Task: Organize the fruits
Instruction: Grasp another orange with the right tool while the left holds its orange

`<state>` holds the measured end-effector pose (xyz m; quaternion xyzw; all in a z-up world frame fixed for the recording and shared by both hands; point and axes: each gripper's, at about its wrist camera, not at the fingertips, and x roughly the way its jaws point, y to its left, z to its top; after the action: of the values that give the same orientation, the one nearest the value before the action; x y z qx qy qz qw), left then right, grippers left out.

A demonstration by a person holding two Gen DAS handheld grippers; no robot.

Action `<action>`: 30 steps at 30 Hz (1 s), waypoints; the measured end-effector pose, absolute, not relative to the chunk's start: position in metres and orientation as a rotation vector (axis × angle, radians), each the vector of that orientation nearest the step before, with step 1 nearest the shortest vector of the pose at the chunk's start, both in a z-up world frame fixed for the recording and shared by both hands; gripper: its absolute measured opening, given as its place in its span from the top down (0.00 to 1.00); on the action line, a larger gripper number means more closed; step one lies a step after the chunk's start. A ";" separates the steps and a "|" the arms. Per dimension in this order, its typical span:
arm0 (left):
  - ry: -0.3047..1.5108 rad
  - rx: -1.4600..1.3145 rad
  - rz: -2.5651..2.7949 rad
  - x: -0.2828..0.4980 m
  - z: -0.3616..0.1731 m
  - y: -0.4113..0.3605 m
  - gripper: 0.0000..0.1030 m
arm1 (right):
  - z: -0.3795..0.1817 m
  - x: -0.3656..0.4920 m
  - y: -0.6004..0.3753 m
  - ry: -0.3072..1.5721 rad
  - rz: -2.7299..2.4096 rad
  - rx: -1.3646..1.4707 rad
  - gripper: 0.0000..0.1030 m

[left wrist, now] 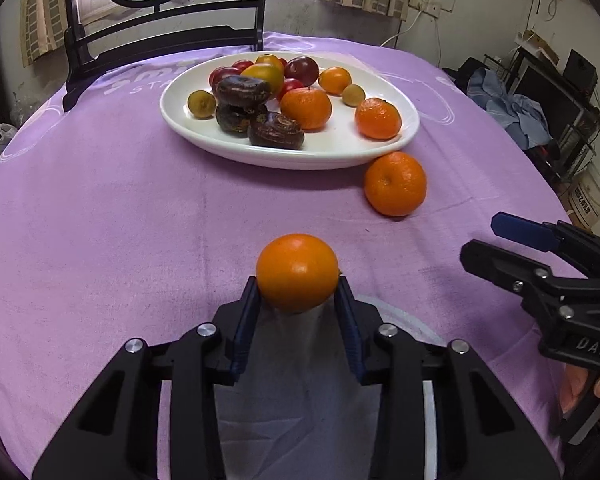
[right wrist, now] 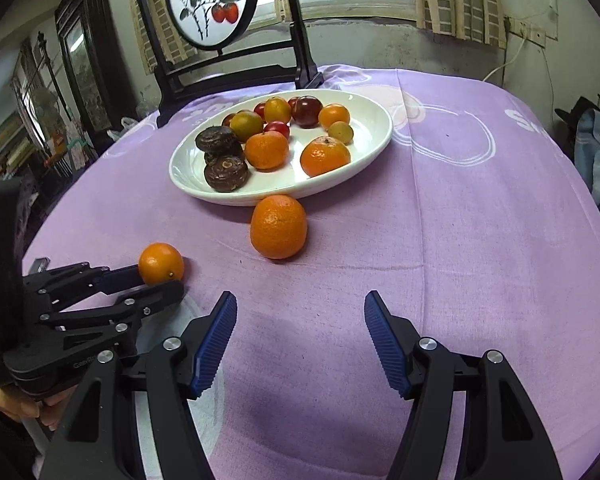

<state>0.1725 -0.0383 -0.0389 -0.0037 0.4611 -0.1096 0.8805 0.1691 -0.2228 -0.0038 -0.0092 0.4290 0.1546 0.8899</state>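
Observation:
My left gripper is shut on a small smooth orange, its blue pads pressed against both sides just above the purple cloth. From the right wrist view that orange sits at the tip of the left gripper at lower left. A bigger mandarin lies loose on the cloth beside the near rim of the white plate. The plate carries mandarins, dark brown fruits, red and yellow-green small fruits. My right gripper hangs open over bare cloth and shows at the right edge of the left wrist view.
A black framed stand with a round painted panel stands at the table's far edge behind the plate. The purple cloth covers the round table. Furniture and clutter sit beyond the right side. A hand holds the right gripper.

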 end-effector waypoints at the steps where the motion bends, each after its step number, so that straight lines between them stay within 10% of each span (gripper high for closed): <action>1: 0.963 -0.010 -0.228 0.172 -0.039 -0.037 0.64 | -0.004 0.172 -0.217 0.898 0.320 -0.043 0.35; 13: 0.972 -0.020 -0.242 0.164 -0.036 -0.032 0.64 | -0.012 0.226 -0.166 0.946 0.286 -0.145 0.35; 17: 0.975 -0.024 -0.242 0.165 -0.037 -0.031 0.64 | -0.017 0.232 -0.164 0.939 0.233 -0.168 0.59; 30: 0.938 -0.007 -0.232 0.151 -0.023 -0.035 0.64 | 0.006 0.174 -0.219 0.894 0.239 -0.056 0.60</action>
<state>0.1512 -0.0345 -0.0228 -0.0035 0.4508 -0.1114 0.8856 0.1740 -0.2189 0.0056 -0.0269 0.4310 0.1152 0.8946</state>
